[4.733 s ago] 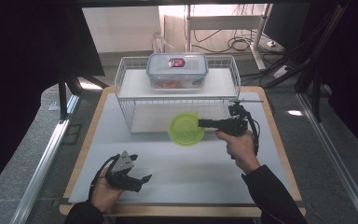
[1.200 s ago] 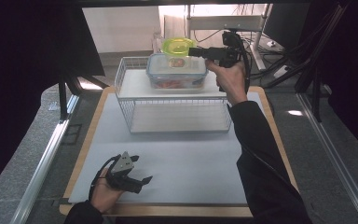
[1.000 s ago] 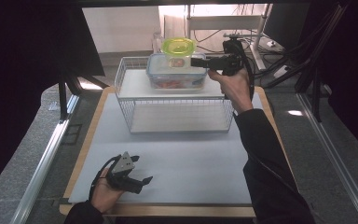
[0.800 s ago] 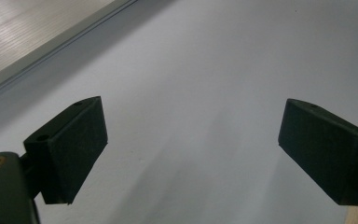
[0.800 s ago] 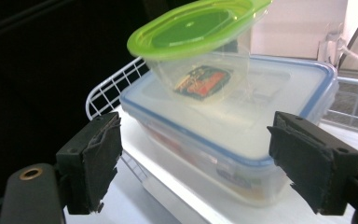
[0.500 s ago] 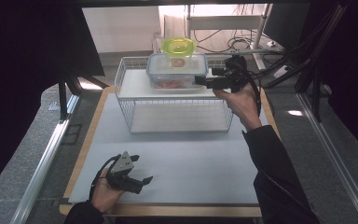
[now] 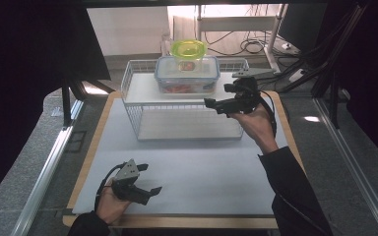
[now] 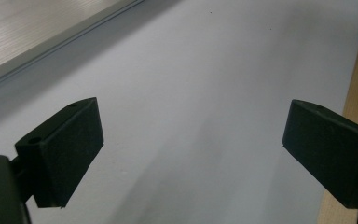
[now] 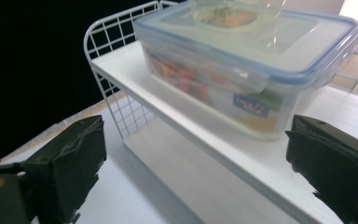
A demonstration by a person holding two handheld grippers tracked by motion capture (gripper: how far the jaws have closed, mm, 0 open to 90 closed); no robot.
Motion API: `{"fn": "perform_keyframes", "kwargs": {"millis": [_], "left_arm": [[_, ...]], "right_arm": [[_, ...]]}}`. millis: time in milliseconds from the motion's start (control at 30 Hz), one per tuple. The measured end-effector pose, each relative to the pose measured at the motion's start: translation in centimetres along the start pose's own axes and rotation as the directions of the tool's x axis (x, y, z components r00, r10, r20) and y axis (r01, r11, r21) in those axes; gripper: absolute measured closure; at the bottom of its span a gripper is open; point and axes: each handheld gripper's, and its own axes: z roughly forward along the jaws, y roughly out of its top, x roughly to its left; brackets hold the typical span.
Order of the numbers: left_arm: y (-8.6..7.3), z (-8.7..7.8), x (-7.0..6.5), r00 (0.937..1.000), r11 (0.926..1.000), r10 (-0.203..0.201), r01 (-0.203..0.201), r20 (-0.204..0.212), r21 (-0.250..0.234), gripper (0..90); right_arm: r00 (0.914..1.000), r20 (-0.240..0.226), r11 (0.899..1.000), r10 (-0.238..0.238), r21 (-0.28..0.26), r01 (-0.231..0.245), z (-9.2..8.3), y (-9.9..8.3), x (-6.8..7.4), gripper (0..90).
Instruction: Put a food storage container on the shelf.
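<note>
A translucent yellow-green bowl (image 7: 188,48) sits upright on the lidded container (image 9: 256,56), beyond the right gripper (image 7: 210,103), whose jaws gape empty.

Grey floor (image 7: 34,147), black curtains (image 7: 24,59), cables (image 7: 246,46) behind table (image 7: 93,142).

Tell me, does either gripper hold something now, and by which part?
Nothing is held. The right gripper is open before the rack, and the left gripper is open over the table.

One wire rack (image 7: 142,105), one lidded plastic container (image 7: 187,76) ahead of the right jaws, one green bowl (image 7: 189,48), two grippers, left (image 7: 145,183) and right (image 7: 214,104).
</note>
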Motion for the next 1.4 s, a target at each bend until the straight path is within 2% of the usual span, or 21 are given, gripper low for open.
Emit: {"fn": "perform_keyframes", "kwargs": {"millis": [133, 233, 400, 633, 800, 900, 1033, 1133, 1300, 1400], "left_arm": [[0.0, 0.1, -0.1, 0.9999, 0.9998, 0.015, -0.015, -0.004, 0.013, 3.8], [0.0, 0.2, -0.1, 1.0000, 0.9999, 0.009, -0.009, -0.001, 0.014, 3.7], [-0.1, 0.3, 0.0, 0.9999, 0.9997, 0.007, -0.007, 0.011, 0.022, 3.5], [-0.1, 0.4, -0.1, 0.9997, 0.9994, 0.023, -0.023, 0.004, 0.026, 3.6], [-0.1, 0.4, -0.1, 0.9997, 0.9995, 0.023, -0.023, 0.002, 0.023, 3.8], [-0.1, 0.4, -0.1, 0.9995, 0.9991, 0.032, -0.032, -0.002, 0.028, 4.0], [-0.1, 0.4, -0.2, 0.9993, 0.9987, 0.038, -0.038, -0.007, 0.035, 4.2], [-0.1, 0.4, -0.2, 0.9990, 0.9985, 0.043, -0.043, -0.010, 0.034, 4.3], [-0.1, 0.4, -0.2, 0.9988, 0.9984, 0.046, -0.045, -0.016, 0.033, 4.4], [-0.1, 0.4, -0.2, 0.9986, 0.9982, 0.050, -0.050, -0.019, 0.034, 4.5]], "right_arm": [[0.9997, 0.003, 0.999, -0.024, 0.027, 0.024, 0.2, -1.0, 0.5, 1.6], [0.9990, -0.005, 0.998, -0.045, 0.053, 0.045, 0.5, -1.8, 0.8, 0.3], [0.9978, -0.004, 0.996, -0.067, 0.059, 0.067, 0.5, -3.1, 1.2, 0.0], [0.9984, -0.004, 0.997, -0.056, 0.060, 0.056, 0.4, -5.7, 1.7, 0.2], [0.9966, 0.011, 0.994, -0.081, 0.073, 0.080, 0.1, -7.8, 1.9, 0.0], [0.9967, 0.015, 0.994, -0.080, 0.074, 0.078, -0.1, -8.9, 2.0, 0.0], [0.9959, 0.022, 0.991, -0.088, 0.101, 0.085, -0.4, -9.7, 2.0, 0.0], [0.9971, 0.016, 0.992, -0.074, 0.104, 0.072, -0.7, -10.2, 2.0, 0.0], [0.9965, 0.029, 0.991, -0.078, 0.114, 0.074, -1.3, -11.3, 2.3, 0.0], [0.9951, 0.053, 0.991, -0.084, 0.113, 0.077, -1.7, -12.0, 2.7, 0.0]]}}
